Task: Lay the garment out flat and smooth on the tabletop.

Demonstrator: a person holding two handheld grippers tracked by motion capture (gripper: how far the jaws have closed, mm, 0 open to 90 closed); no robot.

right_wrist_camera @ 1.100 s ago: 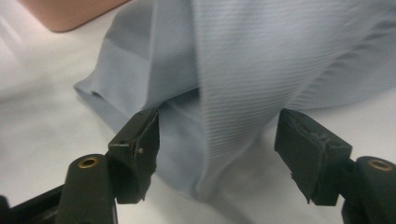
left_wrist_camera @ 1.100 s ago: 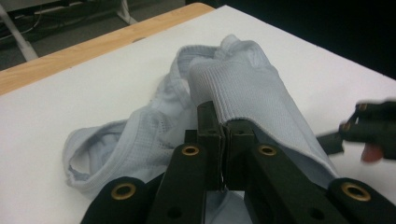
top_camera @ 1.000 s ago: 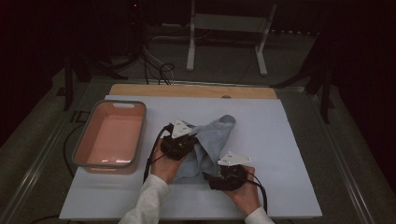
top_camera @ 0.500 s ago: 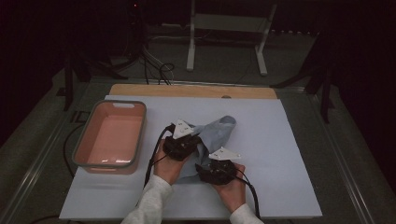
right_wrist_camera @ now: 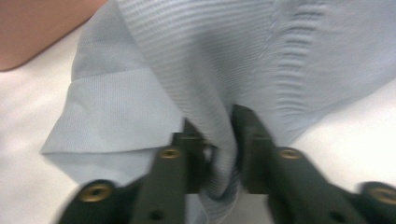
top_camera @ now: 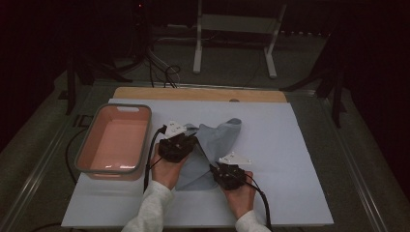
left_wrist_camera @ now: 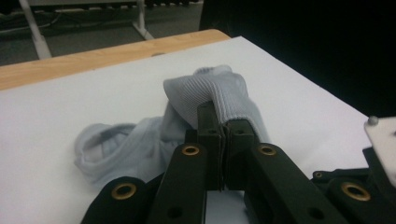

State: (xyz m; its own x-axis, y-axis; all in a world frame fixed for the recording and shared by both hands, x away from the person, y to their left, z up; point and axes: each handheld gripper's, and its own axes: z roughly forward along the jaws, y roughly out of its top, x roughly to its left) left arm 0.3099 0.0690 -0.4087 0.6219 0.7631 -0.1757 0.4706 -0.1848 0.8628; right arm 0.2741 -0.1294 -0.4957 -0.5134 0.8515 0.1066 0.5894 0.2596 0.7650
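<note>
- Lying crumpled near the middle of the white sheet (top_camera: 290, 193) that covers the desk is a pale blue-grey cloth (top_camera: 215, 140), ribbed in its weave, one corner pointing toward the far edge.
- Left gripper (top_camera: 186, 140) sits on the cloth's near-left part, the person's left hand (top_camera: 167, 169) behind it; in the left gripper view its jaws stand pressed together with a raised fold of the cloth (left_wrist_camera: 219, 93) pinched at their tips.
- And the right gripper (top_camera: 217, 169) is at the cloth's near-right edge, right hand (top_camera: 239, 195) wrapped around it; its jaws have just been closing, and in the right gripper view a thick ridge of the cloth (right_wrist_camera: 196, 70) runs down between them, both pads pressing on it.
- That right gripper view is slightly blurred, but the fabric bunched in the gap is plain to see.
- Two grips on one cloth, then: left further up, right nearer the person, the fabric slack on the sheet between them.
- Off to the left, a pink tub with a grey rim (top_camera: 113, 171) stands on the sheet, just beside the left hand and apart from the cloth.
- A bare wooden strip (top_camera: 198, 94) of the desk shows beyond the sheet's far edge.
- Black cables trail back from both grippers toward the person.
</note>
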